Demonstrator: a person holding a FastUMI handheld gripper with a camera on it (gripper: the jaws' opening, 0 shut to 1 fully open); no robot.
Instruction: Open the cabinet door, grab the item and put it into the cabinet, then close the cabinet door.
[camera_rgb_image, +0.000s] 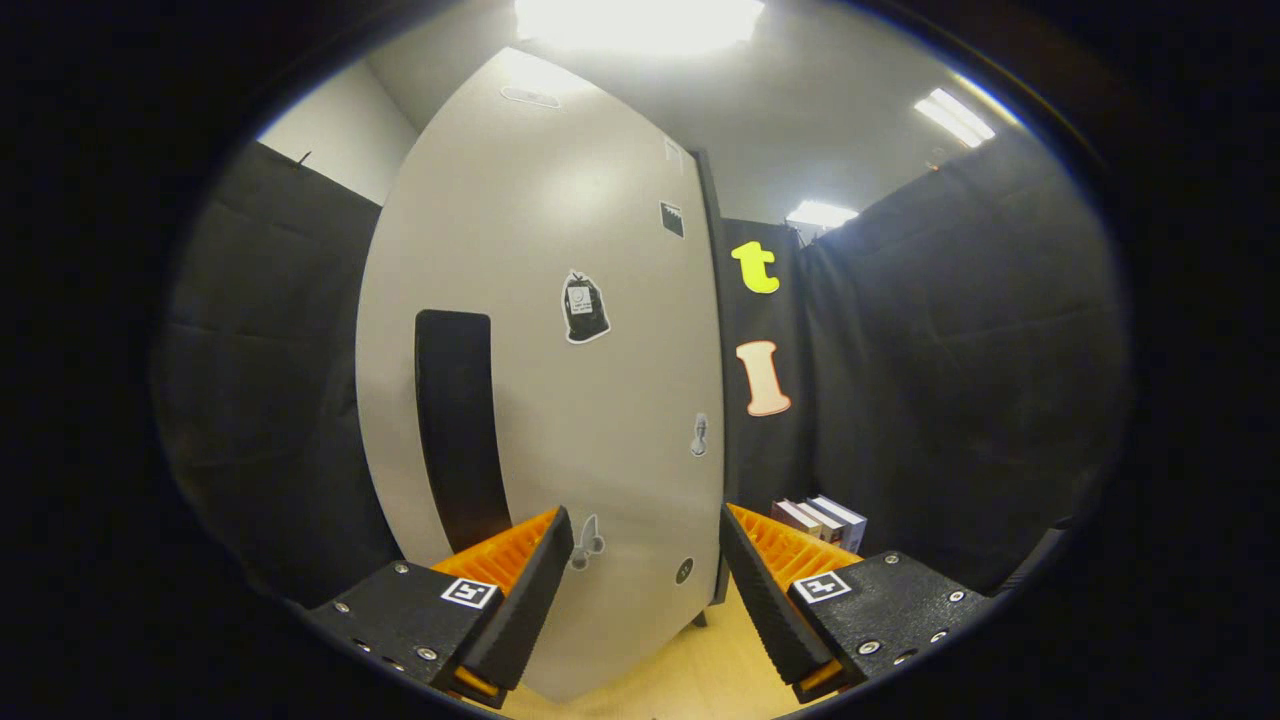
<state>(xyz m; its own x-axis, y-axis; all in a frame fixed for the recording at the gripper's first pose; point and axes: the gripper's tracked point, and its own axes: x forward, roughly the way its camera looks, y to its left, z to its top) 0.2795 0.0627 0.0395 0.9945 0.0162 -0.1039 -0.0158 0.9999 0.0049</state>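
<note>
Before the closed cabinet door (540, 400), the gripper (645, 540) stands wide open and empty; books (820, 520) lie past the door's right edge, beside bare wooden surface (700, 670).

Books (822, 518) on the wooden floor (700, 670), ceiling lights (955, 115) overhead

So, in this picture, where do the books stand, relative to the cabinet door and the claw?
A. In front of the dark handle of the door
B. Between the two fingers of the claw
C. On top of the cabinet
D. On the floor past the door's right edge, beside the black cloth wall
D: the books stand upright low down, past the right edge of the cabinet door, beyond the open claw, which holds nothing.
</note>
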